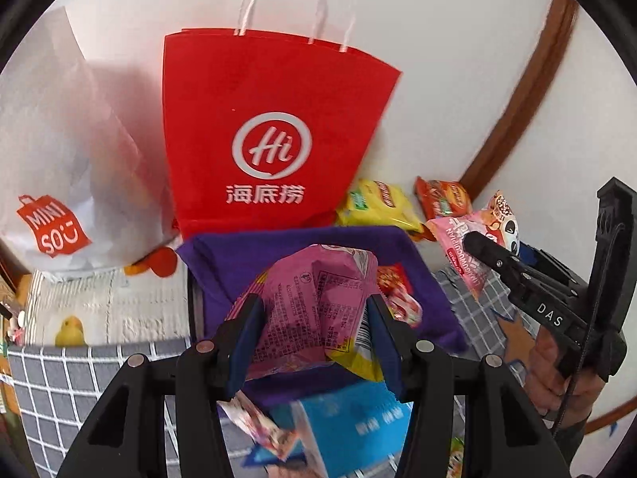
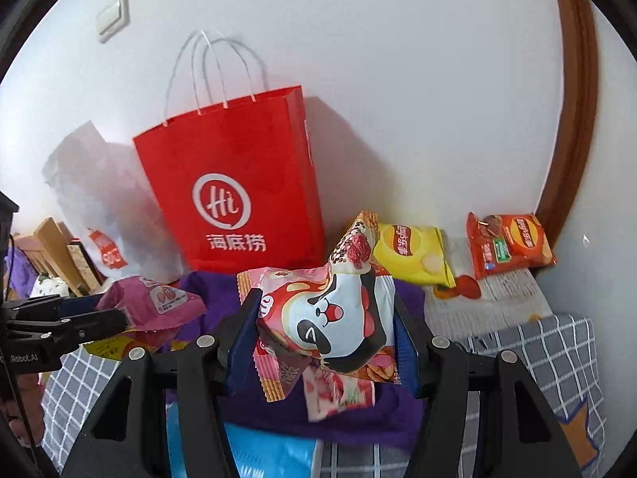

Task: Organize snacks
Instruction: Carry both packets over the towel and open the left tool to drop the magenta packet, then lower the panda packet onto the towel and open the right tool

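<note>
Snacks are getting carried two at once, since we're pinching a pink packet (image 1: 314, 306) in the left gripper (image 1: 314, 318) and a panda packet (image 2: 338, 326) in the right gripper (image 2: 326, 338), both hovering mid-frame above the purple bin (image 1: 278, 247), probably for dropping in.

The tall red paper carrier bag (image 1: 274, 135) with white cord handles bears a white ring logo reading "Hi" and, below it, the white characters "海底捞". To its left, the crumpled white paper bag (image 1: 59, 151) carries a red bag-shaped emblem reading "MINI SO". In the left wrist view, right of the red bag, the black handle of the right gripper (image 1: 491, 255) shows white letters "DAS". In the right wrist view, left of the red bag, the black body of the left gripper (image 2: 95, 310) reads "Robot.AI". Print on the snack packets is too blurred or too small to read.
</note>
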Demonstrator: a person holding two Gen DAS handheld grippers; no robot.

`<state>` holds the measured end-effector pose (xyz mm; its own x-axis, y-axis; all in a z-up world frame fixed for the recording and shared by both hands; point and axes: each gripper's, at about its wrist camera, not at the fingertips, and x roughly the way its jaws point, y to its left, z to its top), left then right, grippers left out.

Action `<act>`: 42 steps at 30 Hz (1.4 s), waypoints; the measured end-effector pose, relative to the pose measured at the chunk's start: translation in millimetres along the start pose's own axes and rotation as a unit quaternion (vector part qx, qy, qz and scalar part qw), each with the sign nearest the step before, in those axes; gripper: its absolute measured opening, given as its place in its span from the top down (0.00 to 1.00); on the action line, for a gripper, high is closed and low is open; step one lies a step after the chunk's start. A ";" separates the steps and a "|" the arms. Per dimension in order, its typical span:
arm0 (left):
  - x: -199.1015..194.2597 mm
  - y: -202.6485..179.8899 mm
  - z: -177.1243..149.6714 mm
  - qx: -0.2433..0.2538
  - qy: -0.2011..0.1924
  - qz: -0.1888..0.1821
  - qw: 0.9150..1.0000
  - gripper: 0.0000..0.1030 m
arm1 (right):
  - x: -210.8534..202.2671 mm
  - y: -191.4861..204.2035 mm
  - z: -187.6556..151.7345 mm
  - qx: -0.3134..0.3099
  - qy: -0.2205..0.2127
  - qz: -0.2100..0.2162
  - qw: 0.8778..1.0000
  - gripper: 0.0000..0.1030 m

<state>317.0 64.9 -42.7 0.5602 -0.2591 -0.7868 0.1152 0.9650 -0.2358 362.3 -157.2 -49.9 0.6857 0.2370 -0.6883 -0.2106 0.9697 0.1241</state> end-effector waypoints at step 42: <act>66.1 38.2 0.1 -0.031 0.063 -0.030 0.997 0.61 | 125.5 19.8 -45.6 -0.079 0.158 0.011 0.984 0.42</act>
<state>358.5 84.6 -103.7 0.4451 -0.3230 -0.8352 0.0917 0.9442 -0.3163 412.4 -111.0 -166.5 0.4342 0.2030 -0.8776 -0.3454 0.9373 0.0459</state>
